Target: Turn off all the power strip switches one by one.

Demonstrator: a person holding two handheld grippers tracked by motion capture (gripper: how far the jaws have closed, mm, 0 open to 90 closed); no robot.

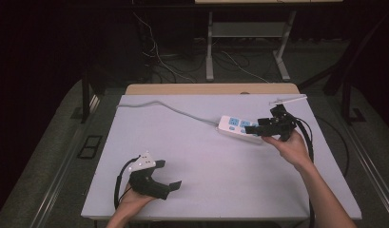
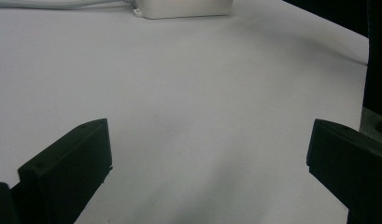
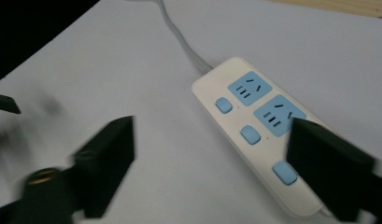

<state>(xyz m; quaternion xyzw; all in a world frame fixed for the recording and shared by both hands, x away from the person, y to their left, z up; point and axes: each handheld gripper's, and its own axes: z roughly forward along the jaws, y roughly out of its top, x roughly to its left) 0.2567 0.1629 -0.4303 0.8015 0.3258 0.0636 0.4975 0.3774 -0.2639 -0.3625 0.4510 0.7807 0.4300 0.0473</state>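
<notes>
High view shows us barely begun: our right gripper (image 1: pixel 261 128), fingers spread, hovers over the power strip (image 1: pixel 236 126) lying untouched at the tabletop's (image 1: pixel 206 156) far right, while our left gripper (image 1: pixel 167 174) waits near us, fingers spread and empty.

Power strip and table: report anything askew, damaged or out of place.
Nothing stands out. The power strip lies flat and intact on the table, its cord trailing toward the far left corner. The right claw hovers open over it; the left claw is open, apart.
</notes>
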